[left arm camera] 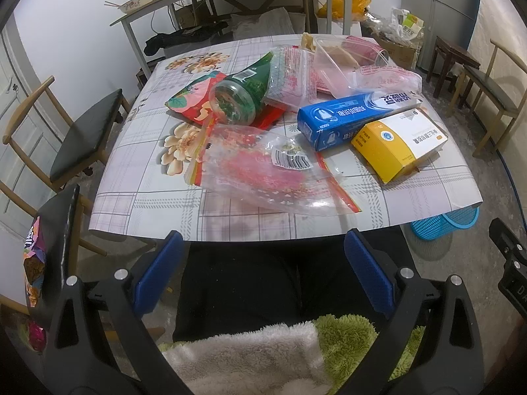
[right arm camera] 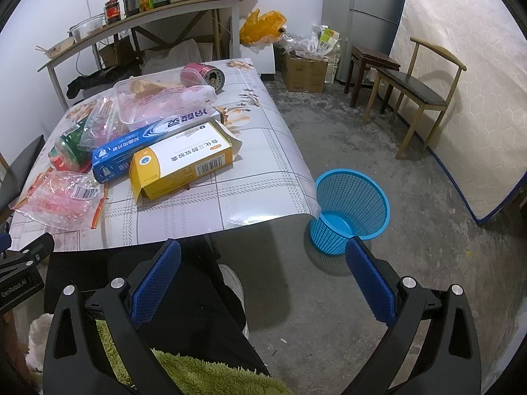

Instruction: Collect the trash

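Trash lies on the floral table (left arm camera: pixel 148 194): a clear plastic bag with pink print (left arm camera: pixel 273 177), a green jar on its side (left arm camera: pixel 240 98), a blue toothpaste box (left arm camera: pixel 349 115), a yellow-white box (left arm camera: pixel 398 144), a clear plastic container (left arm camera: pixel 342 62) and a pink can (right arm camera: pixel 204 75). A blue mesh bin (right arm camera: pixel 349 210) stands on the floor by the table's right corner. My left gripper (left arm camera: pixel 263 270) is open and empty, short of the table's near edge. My right gripper (right arm camera: pixel 263 276) is open and empty, below the table edge, near the bin.
Wooden chairs stand at the left (left arm camera: pixel 82 131) and right (right arm camera: pixel 425 92) of the table. A shelf table (right arm camera: pixel 138 23) with jars and a cooker stands behind. Boxes and bags (right arm camera: pixel 306 65) lie on the floor at the back. A mattress (right arm camera: pixel 477 82) leans on the right wall.
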Demonstrator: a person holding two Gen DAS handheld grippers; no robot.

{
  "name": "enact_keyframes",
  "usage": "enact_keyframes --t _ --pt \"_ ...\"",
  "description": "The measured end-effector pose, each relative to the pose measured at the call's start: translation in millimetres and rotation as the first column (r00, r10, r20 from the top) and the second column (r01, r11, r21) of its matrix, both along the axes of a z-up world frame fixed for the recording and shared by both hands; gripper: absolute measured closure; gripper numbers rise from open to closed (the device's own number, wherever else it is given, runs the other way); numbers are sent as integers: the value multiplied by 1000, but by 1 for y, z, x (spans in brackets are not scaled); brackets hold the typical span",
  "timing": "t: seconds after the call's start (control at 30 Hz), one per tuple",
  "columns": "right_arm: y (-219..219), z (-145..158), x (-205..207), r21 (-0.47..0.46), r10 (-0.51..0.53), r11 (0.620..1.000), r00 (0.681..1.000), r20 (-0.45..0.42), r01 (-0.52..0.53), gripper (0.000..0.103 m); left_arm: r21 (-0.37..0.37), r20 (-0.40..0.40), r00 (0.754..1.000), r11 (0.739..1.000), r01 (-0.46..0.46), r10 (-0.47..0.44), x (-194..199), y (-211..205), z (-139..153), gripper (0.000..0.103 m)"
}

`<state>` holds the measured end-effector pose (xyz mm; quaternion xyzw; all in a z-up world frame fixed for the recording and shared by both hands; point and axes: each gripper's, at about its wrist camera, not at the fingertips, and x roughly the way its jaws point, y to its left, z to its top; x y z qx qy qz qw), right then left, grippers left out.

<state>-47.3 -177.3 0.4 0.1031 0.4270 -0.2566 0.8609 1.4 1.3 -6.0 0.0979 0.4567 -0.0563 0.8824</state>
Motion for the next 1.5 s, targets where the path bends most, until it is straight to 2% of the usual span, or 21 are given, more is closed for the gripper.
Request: enact_keyframes --t 1.5 --pt "-1 -2 -1 7 -3 1000 1000 -3 3 6 -2 -23 1000 1000 -4 4 1 1 -9 9"
